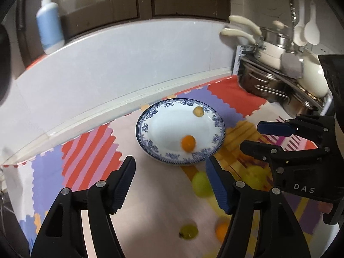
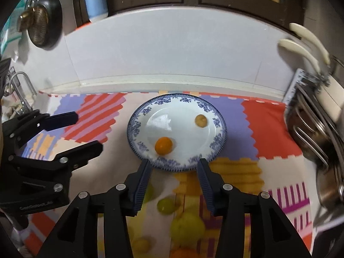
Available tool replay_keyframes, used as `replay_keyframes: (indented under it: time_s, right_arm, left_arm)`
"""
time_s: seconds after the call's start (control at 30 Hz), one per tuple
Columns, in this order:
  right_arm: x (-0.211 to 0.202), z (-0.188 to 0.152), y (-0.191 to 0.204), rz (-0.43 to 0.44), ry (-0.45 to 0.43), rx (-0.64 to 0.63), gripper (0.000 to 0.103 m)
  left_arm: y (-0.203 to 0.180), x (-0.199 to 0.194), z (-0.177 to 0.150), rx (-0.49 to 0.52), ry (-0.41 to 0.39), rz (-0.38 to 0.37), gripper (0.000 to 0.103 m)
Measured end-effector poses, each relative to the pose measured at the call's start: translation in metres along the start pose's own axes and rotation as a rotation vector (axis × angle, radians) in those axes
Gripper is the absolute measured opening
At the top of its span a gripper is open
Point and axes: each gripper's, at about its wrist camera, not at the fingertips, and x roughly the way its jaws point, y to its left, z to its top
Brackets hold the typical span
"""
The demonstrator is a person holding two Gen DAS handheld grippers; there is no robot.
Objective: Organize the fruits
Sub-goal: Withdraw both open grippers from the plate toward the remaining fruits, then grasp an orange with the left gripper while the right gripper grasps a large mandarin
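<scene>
A white plate with a blue rim [image 1: 148, 116] [image 2: 142, 116] sits on the patterned mat. It holds an orange fruit [image 1: 188, 143] [image 2: 163, 145] and a small yellow-brown fruit [image 1: 198, 111] [image 2: 201, 120]. My left gripper [image 1: 169, 167] is open and empty, in front of the plate; it also shows in the right wrist view [image 2: 88, 132]. My right gripper [image 2: 173, 169] is open and empty at the plate's near rim; it also shows in the left wrist view [image 1: 253, 136]. Loose green fruits [image 1: 201, 183] [image 2: 166, 205], yellow-green ones [image 1: 257, 174] [image 2: 187, 225] and an orange one [image 1: 222, 230] lie on the mat near the grippers.
A rack of steel pots and pans [image 1: 279, 68] [image 2: 311, 129] stands at the right. A tiled wall ledge [image 1: 107, 64] runs behind the plate, with a blue soap bottle [image 1: 49, 23] [image 2: 95, 0] on it. A tap [image 2: 21, 90] is at the left.
</scene>
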Motion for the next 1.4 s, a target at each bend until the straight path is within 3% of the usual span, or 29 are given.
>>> replay_keyframes:
  time_s: [0.2,0.37,0.63,1.13,1.4]
  right_arm:
    - [-0.036,-0.030,0.013,-0.037,-0.038,-0.016,0.046]
    - [-0.056,-0.053,0.011,-0.050,-0.060,0.017,0.061]
    - [-0.070,-0.089,0.005,-0.087,-0.047,0.067,0.062]
    - [-0.041,-0.141,-0.007,-0.086,0.096,0.121,0.061]
    - [-0.019,-0.143,-0.013,-0.088,0.153,0.104,0.061]
  left_arm:
    - [-0.010,-0.035,-0.022,-0.029,-0.016,0.000,0.073]
    - [-0.024,-0.048,-0.041,-0.029,-0.010,0.010,0.076]
    - [-0.044,-0.056,-0.070,0.019,0.010,-0.004,0.076]
    - [-0.064,-0.008,-0.109,0.033,0.211,-0.083,0.075]
    - [-0.063,0.017,-0.112,0.030,0.243,-0.114,0.068]
